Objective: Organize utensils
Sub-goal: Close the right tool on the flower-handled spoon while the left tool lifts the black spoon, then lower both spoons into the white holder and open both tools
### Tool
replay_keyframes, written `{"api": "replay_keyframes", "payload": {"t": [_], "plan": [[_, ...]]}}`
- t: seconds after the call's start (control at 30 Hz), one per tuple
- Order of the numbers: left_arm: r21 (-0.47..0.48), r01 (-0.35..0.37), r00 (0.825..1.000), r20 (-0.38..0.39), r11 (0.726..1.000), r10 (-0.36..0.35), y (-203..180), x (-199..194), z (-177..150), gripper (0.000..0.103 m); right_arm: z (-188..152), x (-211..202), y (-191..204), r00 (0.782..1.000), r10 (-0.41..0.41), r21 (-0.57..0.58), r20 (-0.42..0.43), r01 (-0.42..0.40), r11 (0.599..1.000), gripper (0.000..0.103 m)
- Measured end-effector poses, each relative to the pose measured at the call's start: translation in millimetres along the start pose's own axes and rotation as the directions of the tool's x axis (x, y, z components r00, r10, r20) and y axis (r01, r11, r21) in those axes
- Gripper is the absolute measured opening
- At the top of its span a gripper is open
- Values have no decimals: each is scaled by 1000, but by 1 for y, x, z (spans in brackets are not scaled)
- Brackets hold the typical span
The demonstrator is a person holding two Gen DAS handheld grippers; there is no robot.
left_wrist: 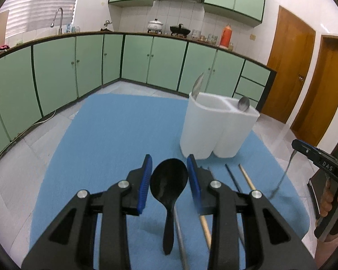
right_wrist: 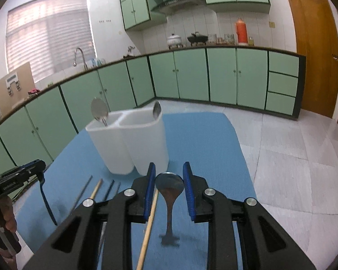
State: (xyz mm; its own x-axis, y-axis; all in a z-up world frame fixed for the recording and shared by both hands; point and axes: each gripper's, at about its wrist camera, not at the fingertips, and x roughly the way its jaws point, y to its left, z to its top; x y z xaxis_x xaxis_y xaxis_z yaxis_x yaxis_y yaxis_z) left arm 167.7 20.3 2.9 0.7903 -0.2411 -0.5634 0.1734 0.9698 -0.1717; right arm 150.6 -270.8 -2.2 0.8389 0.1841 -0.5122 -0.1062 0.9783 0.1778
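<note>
A kitchen with pale green cabinets, seen from two hand-held grippers above a blue mat (left_wrist: 115, 130) spread on a pale tiled surface.

The sorting is partly done. A white two-compartment holder (left_wrist: 216, 130) stands upright on the mat. One metal spoon (left_wrist: 198, 85) already stands in one compartment, bowl up, leaning on the rim. A second metal spoon (left_wrist: 243, 104) leans in the other compartment, with only its bowl showing above the edge.

Two more utensils are in hand. The left gripper (left_wrist: 169, 175) is clamped on the bowl of a black plastic spoon (left_wrist: 169, 186); the blue pads press its two sides and the handle hangs down toward the camera, clear of the mat. The right gripper (right_wrist: 169, 182) is clamped the same way on the bowl of a shiny metal spoon (right_wrist: 170, 187), whose narrow handle hangs down and ends in a small flat shape. Both held spoons sit just in front of the holder, not yet over its openings. By my reading, dropping them in is the step at hand.

Left on the mat near the holder's base is a loose row of thin sticks: pale wooden chopsticks (right_wrist: 149, 222) and dark chopsticks (right_wrist: 83, 192), lying roughly parallel and close together. These remain to be sorted, so the task looks roughly half finished.

The holder is plain, smooth, matt white plastic, with rounded corners and a dividing wall between its two pockets.
</note>
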Motion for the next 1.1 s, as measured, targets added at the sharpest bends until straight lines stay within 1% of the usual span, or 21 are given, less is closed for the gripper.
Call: {"api": "replay_keyframes", "payload": {"t": [0.23,0.4,0.53,0.63,0.77,0.87,1.0,1.1], "plan": [[2,23,998,58,1000,-23,-9,-2,17,31,21,-3,8,998,23,-25,50,-21,999,25],[13,53,990,132,999,-54,-22,-4,41,31,40,-6,19,996,39,-61,85,-34,998,24],[32,76,976,203,997,-81,-36,-5,64,31,60,-8,29,991,59,-88,118,-49,995,24],[55,95,959,264,994,-106,-49,-5,85,31,74,-8,33,988,65,-103,140,-51,993,24],[87,113,931,340,990,-136,-68,-2,113,31,101,-9,37,980,92,-113,175,-73,991,24],[110,118,914,375,987,-151,-80,9,127,31,122,-7,41,973,104,-118,207,-81,990,24],[124,109,905,398,986,-150,-88,35,137,31,143,6,45,966,107,-122,234,-80,989,24],[122,123,908,387,985,-162,-88,52,137,31,148,23,45,967,110,-119,228,-85,989,24]]}}
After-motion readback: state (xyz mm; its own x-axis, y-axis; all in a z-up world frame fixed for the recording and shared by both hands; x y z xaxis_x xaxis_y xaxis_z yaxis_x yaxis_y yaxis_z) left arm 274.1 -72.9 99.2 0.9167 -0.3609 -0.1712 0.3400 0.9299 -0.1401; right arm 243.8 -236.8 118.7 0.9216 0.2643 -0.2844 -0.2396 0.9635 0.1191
